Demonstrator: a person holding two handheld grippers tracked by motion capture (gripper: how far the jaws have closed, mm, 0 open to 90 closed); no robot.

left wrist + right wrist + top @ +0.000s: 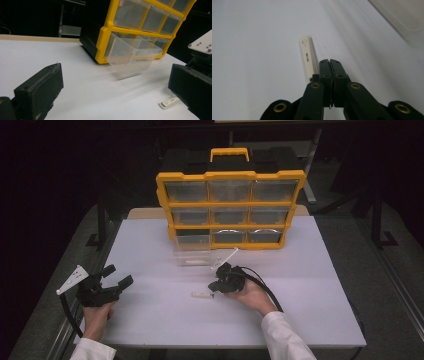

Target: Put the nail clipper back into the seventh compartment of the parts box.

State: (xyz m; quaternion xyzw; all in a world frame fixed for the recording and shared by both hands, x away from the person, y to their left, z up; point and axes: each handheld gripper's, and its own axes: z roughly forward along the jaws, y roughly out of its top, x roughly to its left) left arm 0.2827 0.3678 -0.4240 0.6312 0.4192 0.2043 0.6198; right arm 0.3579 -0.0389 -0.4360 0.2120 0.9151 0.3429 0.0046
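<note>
A small white test strip (pixel 201 295) lies flat on the white table (pixel 310 285), a little left of my right gripper (pixel 214 287). In the right gripper view the strip (pixel 307 57) rests just left of the gripper (pixel 330 61), whose jaws are pressed together with nothing between them. The strip's near end runs under the left jaw. My left gripper (pixel 120 274) is held near the table's left edge with its jaws wide apart and empty. From the left gripper view (pixel 116 72) the strip (pixel 170 102) lies by the right jaw.
A yellow organiser (pixel 230 205) with clear drawers stands upright at the back of the table. Its bottom-left drawer (pixel 192 247) is pulled out and tilts down toward the table (pixel 130 57). A cable (pixel 265 287) trails from the right gripper. The surroundings are dark.
</note>
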